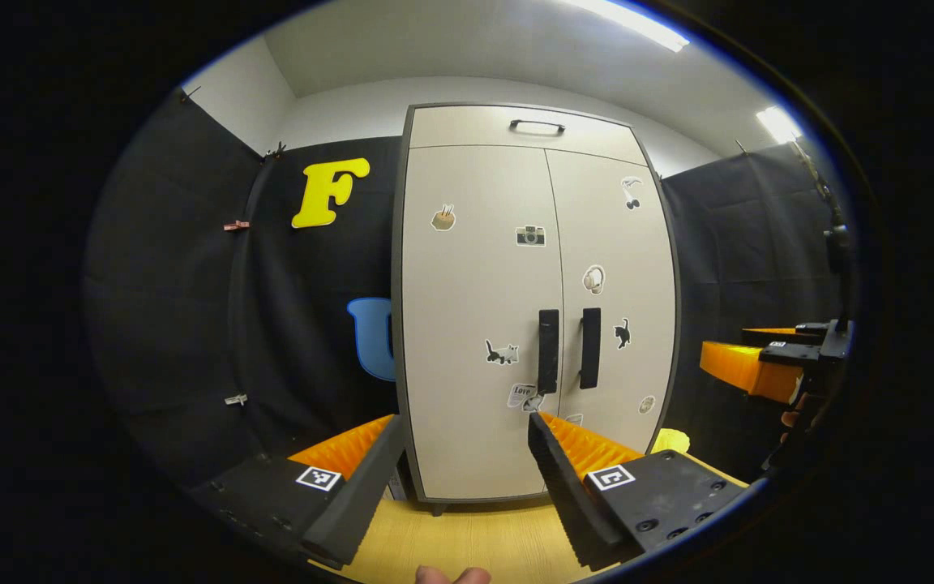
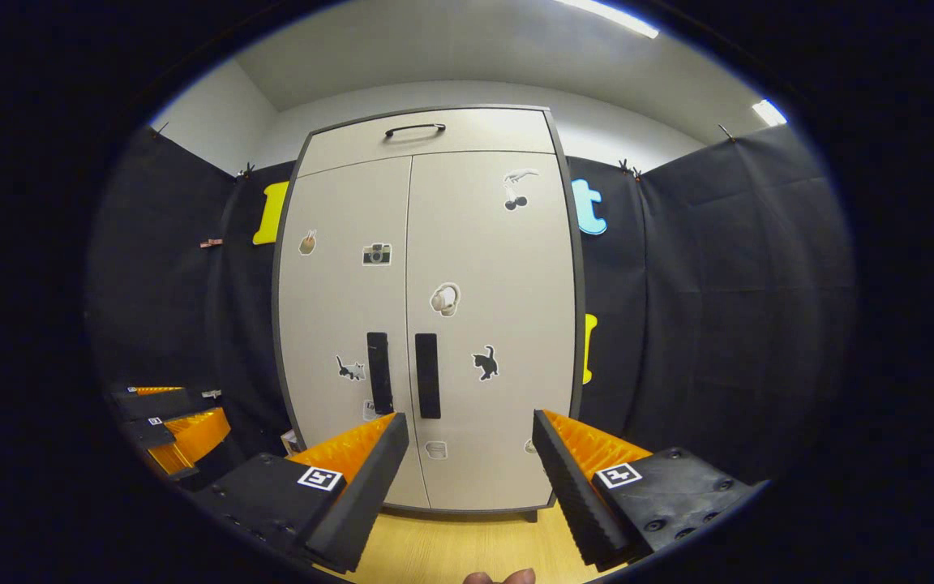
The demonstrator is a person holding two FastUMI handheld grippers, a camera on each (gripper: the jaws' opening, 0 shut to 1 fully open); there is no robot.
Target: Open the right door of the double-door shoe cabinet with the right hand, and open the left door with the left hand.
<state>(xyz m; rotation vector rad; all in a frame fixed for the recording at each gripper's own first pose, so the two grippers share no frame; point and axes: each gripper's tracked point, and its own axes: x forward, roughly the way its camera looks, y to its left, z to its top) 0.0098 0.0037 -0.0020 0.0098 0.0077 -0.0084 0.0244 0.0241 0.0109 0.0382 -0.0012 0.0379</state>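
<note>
So the tall beige double-door shoe cabinet (image 2: pixel 426 324) with the dark grey frame is standing on the light wooden floor (image 2: pixel 451 551) against the black cloth wall, and both doors are flat shut. The left door (image 1: pixel 475 324) and the right door (image 1: pixel 617 300) meet at a tight centre seam with no gap showing, so basically nothing on the task is done yet as far as I can tell. The two black vertical bar handles sit side by side at the seam: the left door's handle (image 1: pixel 548 351) and the right door's handle (image 2: pixel 427 375). Nobody's touching either one.

The left gripper (image 1: pixel 467 458) has its jaws spread wide, holding nothing, hanging well back from the cabinet and aimed roughly at the left door. The right gripper (image 2: pixel 471 454) is the same deal, jaws wide apart and empty, well apart from the doors, roughly lined up with the right door.

What's left is everything: right handle grabbed and pulled, then the left one. There are little stickers on the doors and a curved handle on the top panel (image 2: pixel 426 134), which doesn't matter here.
</note>
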